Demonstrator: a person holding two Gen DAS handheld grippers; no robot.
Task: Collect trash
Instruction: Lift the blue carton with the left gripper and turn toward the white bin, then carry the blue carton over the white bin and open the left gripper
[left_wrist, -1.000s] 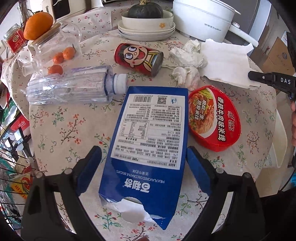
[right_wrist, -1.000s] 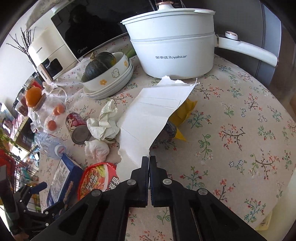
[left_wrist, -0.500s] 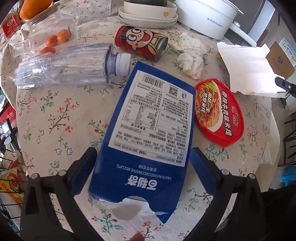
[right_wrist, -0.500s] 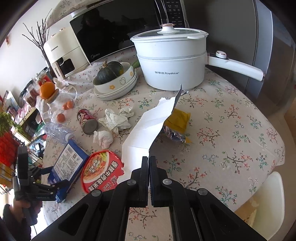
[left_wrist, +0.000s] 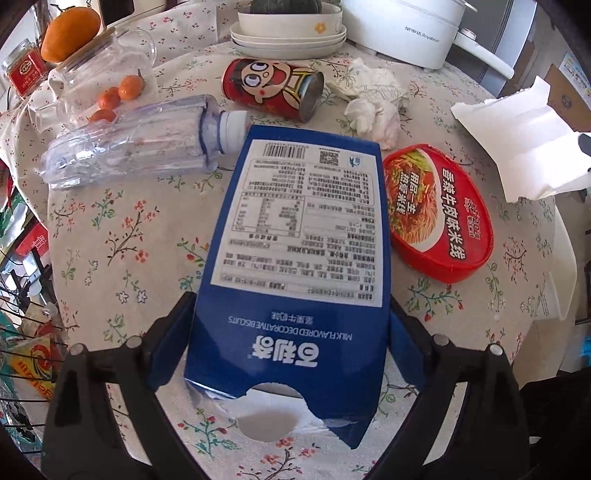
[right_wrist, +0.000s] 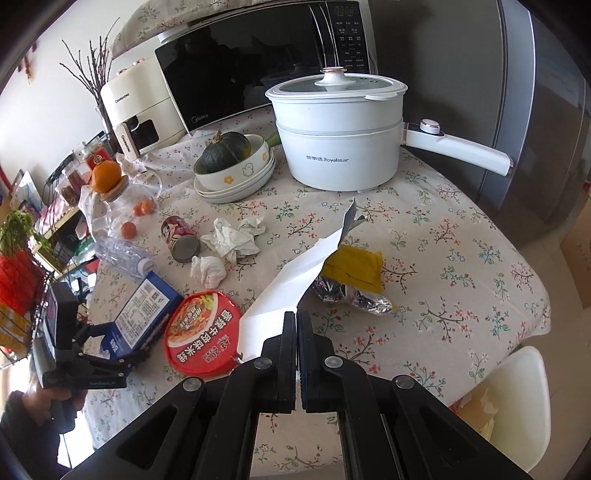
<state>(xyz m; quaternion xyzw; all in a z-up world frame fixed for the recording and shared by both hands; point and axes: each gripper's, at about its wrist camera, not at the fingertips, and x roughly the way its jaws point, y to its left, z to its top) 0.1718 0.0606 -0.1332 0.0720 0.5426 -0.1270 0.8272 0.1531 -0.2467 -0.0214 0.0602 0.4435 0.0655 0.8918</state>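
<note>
A: What has the left gripper (left_wrist: 291, 332) got?

B: Its jaws stand wide and are closing on the blue box (left_wrist: 295, 236), one on each long side near the torn end. The pads look to be touching the box's sides; I can't swear they press. The box lies label up on the worktop (left_wrist: 122, 236).

A: And beyond the box, in the left wrist view?

B: At 2 o'clock of it, just beside, the red noodle tub (left_wrist: 436, 210). At 10 o'clock a clear bottle (left_wrist: 140, 144) on its side, its cap touching the box's far corner. Farther at 12 o'clock a red can (left_wrist: 273, 88) lying down, with crumpled tissues (left_wrist: 373, 103) at 1 o'clock. Past those, stacked bowls (left_wrist: 291, 33) and a white pot (left_wrist: 406, 29).

A: The right gripper (right_wrist: 296, 325)?

B: Jaws pinched together on the edge of a white paper sheet (right_wrist: 295, 280), which hangs lifted off the worktop and runs away toward 12 o'clock.

A: Anything beneath it?

B: At 1 o'clock of the jaws, a yellow wrapper (right_wrist: 354, 266) with crumpled foil (right_wrist: 354, 295), lying on the cloth. At 9 o'clock, the tub, then the box with the left gripper on it.
</note>
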